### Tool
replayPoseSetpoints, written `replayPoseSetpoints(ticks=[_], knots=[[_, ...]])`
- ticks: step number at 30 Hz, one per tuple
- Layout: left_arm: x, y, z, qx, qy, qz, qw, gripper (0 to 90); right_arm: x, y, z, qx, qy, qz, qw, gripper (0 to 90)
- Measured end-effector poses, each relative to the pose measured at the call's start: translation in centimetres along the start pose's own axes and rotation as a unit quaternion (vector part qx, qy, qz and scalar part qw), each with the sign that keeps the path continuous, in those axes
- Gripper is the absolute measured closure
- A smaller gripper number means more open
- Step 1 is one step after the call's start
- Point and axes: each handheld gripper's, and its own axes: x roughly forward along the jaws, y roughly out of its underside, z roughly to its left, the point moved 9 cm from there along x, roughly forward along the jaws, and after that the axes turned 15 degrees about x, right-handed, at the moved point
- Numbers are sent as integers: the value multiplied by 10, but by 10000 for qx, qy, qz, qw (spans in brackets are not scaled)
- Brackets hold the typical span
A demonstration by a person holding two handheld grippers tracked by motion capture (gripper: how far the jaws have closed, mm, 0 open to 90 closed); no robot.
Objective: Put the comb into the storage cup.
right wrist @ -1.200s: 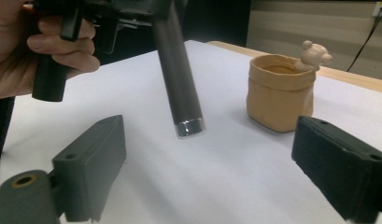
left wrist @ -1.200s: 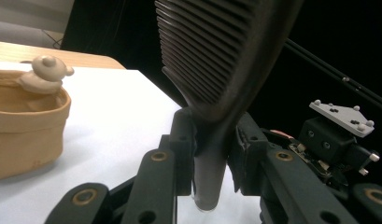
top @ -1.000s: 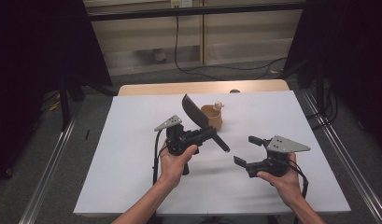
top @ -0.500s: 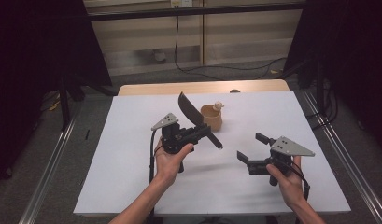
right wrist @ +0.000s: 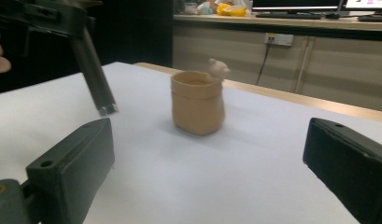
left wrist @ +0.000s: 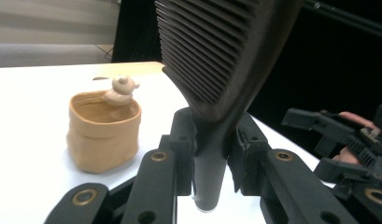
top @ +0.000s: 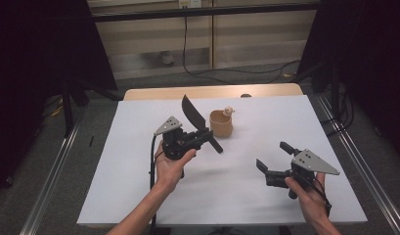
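Note:
My left gripper is shut on the handle of a black ridged comb-like tool, whose blade points up and away. In the left gripper view the jaws of this gripper clamp the tool upright. A tan cup with a small animal figure on its rim stands just right of the tool, apart from it. The cup also sits left of the left jaws. My right gripper is open at the front right; its jaws have just been opening, with nothing between them. The cup stands well beyond the right gripper.
A white board covers the table, with a wooden edge behind it. Metal rails run along both sides. Cables lie on the floor at the back. The other hand's gripper shows at the right of the left gripper view.
The left hand has shifted slightly to the left with the tool still clamped. The right gripper's jaws have spread a little wider.

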Motion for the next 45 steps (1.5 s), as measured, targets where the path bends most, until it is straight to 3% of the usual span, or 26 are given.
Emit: replayPoseSetpoints(ticks=[5, 11, 17, 24, 33, 36, 45], knots=[[-3, -4, 6, 89, -107, -5, 9999, 732, -7, 2, -12, -2, 192, -25, 9998, 19], [-6, -8, 13, 149, -232, -1, 9996, 732, -23, -1, -18, 17, 327, -156, 9993, 4], [-5, -11, 16, 170, -225, 56, 9996, 732, -32, 6, -27, 117, 427, -224, 9988, 12], [2, -16, 17, 160, -174, 25, 9997, 732, -34, 11, -28, 94, 457, -266, 9986, 2], [7, -18, 35, 143, -419, 52, 9990, 732, -33, 17, -29, 121, 499, -222, 9984, 1], [7, -22, 40, 148, -491, 3, 9987, 732, -33, 18, -31, 22, 602, -245, 9979, 16], [15, -30, 47, 199, -587, -18, 9981, 732, -33, 18, -30, 113, 533, -273, 9981, 16]])
